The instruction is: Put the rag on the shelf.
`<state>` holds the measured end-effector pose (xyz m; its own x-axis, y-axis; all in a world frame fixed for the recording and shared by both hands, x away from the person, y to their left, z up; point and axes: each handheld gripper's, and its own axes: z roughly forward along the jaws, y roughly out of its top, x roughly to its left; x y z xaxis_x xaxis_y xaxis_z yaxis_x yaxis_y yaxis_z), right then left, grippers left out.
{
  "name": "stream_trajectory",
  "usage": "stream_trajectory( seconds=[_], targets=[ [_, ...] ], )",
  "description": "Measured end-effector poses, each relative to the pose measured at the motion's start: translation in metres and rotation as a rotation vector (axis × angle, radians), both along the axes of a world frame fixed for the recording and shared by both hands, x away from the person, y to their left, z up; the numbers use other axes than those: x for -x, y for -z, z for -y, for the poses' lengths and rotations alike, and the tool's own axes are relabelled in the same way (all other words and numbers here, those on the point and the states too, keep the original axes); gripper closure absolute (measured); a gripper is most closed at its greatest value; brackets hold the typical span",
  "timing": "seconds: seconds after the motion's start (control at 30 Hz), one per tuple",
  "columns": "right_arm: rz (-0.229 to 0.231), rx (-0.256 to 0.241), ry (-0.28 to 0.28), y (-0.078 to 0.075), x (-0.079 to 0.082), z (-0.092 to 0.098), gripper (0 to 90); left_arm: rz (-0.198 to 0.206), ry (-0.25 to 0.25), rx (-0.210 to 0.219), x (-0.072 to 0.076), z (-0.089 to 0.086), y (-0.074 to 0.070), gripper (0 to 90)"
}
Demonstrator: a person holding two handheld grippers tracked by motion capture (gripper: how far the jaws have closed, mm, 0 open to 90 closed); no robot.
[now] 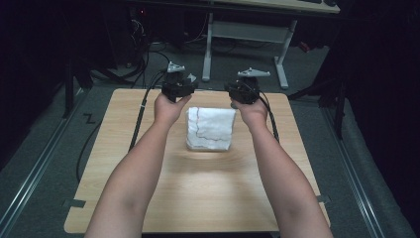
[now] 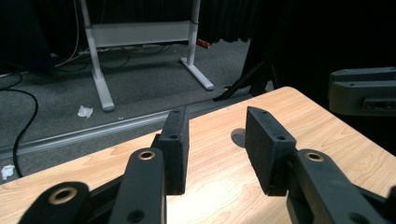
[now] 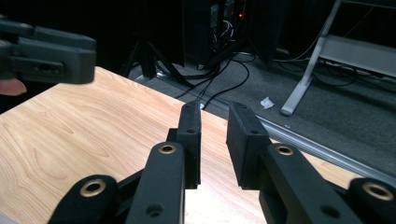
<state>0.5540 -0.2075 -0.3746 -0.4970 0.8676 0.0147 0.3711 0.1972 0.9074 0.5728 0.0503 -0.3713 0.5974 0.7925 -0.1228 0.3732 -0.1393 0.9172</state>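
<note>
Folded cloth (image 1: 210, 129) on table (image 1: 124, 148), desk legs (image 1: 208, 49) beyond

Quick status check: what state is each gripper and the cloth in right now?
Left black two-jaw gripper: open, empty, held over the table's far edge.
Right black two-jaw gripper: open, narrower gap, empty.
White folded cloth: folded, flat on the light wooden table, untouched.
</note>
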Motion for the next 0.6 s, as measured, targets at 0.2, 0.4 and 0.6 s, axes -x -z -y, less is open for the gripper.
stream_trajectory(
  seconds=[0.2,0.4,0.6],
  targets=[
    [0.011,0.01,0.005,-0.005,0.007,0.003,72.2,0.025,0.002,0.0,0.011,-0.002,-0.005,57.4],
    [0.017,0.008,0.012,-0.01,0.017,0.008,67.2,0.049,0.0,0.001,0.023,-0.007,-0.01,55.2],
    [0.044,0.007,0.007,-0.019,0.032,0.011,61.8,0.053,0.001,0.01,0.035,-0.017,-0.014,51.8]
  ],
)
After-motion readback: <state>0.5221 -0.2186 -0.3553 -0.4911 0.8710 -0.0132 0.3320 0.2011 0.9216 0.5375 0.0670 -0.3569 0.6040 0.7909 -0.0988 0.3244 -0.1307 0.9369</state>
